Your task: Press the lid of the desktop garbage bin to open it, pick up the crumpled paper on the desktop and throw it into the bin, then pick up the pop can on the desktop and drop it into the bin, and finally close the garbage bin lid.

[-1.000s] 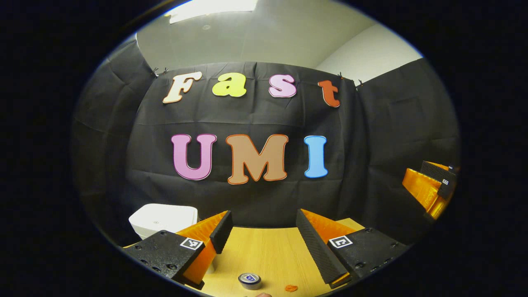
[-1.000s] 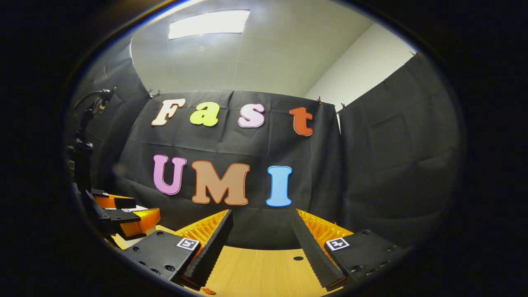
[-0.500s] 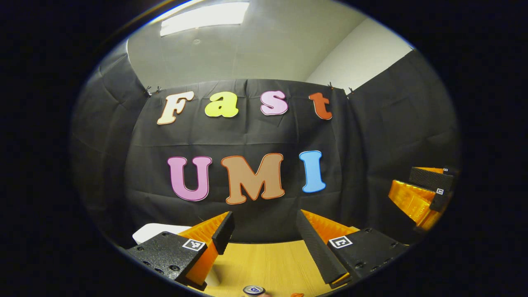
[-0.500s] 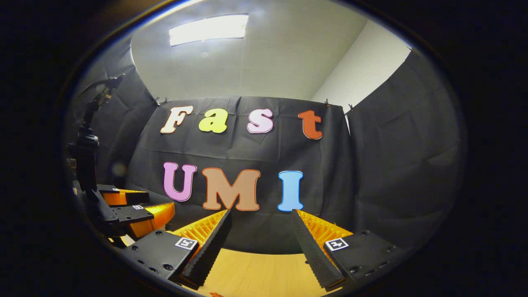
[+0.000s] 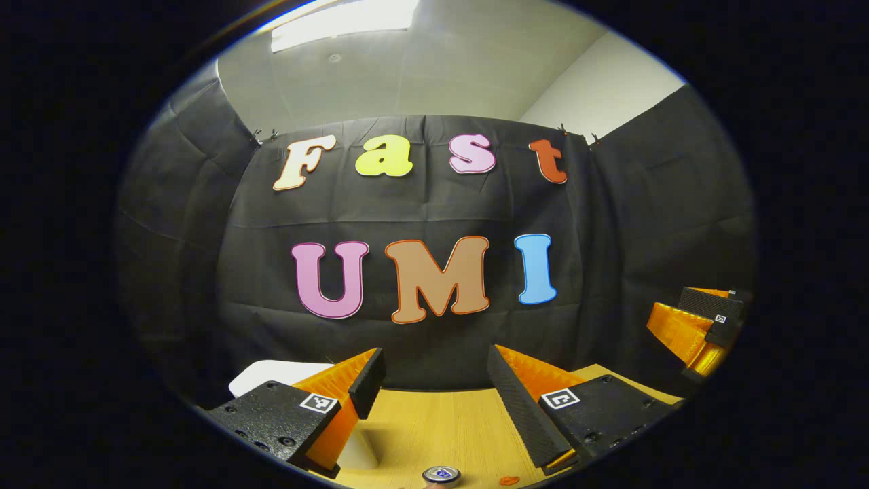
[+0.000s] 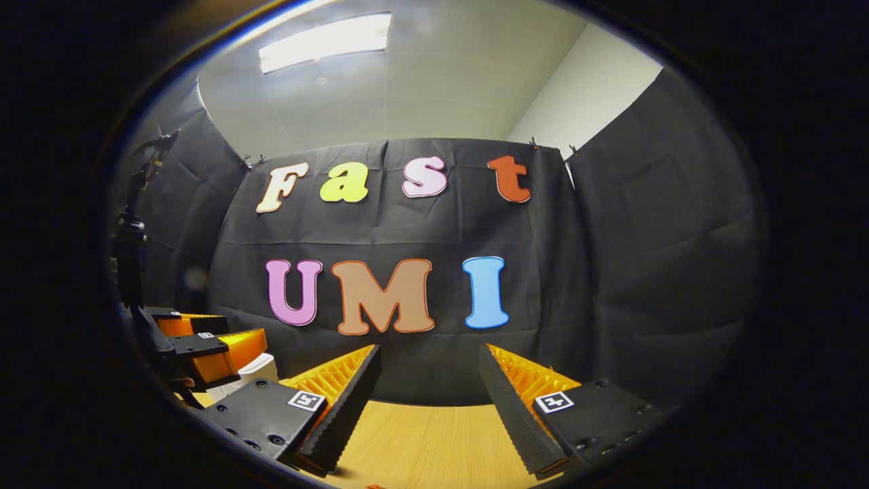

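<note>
Left gripper: held above the counter, pointing level toward the booth's black cloth wall; fingers spread wide apart, nothing between them. Also seen from the side at the left edge of the right gripper view, raised off the counter, in front of the bin.
Right gripper: also raised and level, fingers spread wide, grasping nothing. In the left gripper view it sits at the far right edge, well apart from the left one.
Garbage bin: white, at the counter's back left, mostly hidden behind the left gripper's left finger; top looks flat, but whether the lid is latched I cannot tell. In the right gripper view a white corner of it peeks out below the left gripper.
Pop can: upright on the counter at the very bottom of the left gripper view, silver top with a blue tab area showing; lies below and between the left gripper's fingers, not touched.
Counter: light wood grain, bare between the fingers in both views.
Small orange scrap: on the counter just right of the can; too small to identify.
Ceiling light: lit panel overhead.
</note>
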A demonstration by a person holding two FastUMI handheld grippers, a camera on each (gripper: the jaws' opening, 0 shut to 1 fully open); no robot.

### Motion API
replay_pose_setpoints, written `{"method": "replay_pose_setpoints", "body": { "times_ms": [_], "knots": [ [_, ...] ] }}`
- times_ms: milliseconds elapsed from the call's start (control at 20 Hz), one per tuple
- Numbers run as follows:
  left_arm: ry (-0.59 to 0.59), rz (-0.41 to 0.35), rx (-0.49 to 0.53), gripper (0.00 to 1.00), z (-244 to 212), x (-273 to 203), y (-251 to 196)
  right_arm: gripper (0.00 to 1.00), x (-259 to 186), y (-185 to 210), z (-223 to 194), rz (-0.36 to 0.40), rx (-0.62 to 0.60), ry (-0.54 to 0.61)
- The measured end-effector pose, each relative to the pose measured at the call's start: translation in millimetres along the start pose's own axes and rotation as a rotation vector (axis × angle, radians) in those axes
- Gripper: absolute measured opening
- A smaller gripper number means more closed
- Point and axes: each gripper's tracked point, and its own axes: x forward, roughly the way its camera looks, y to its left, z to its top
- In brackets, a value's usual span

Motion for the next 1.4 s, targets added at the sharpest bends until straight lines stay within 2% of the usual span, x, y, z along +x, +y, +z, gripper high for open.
{"method": "replay_pose_setpoints", "body": {
  "times_ms": [100, 150, 200, 650, 1400],
  "knots": [
    [0.009, 0.013, -0.002, 0.93, -3, 2, 6, 0.96, 3, 1, -2, 0.003, 0.009, 0.008],
    [0.014, 0.02, -0.002, 0.98, -5, 1, 9, 0.96, 5, 3, -2, 0.004, 0.013, 0.01],
    [0.017, 0.027, -0.003, 0.93, -6, 1, 11, 0.96, 6, 4, -2, 0.005, 0.017, 0.01],
    [0.057, 0.032, -0.03, 0.93, -18, -4, 22, 0.96, 7, 14, -15, 0.022, 0.028, 0.046],
    [0.031, 0.014, -0.001, 0.93, -9, -10, 22, 0.96, -4, 16, -15, 0.017, 0.02, 0.05]
  ]
}}
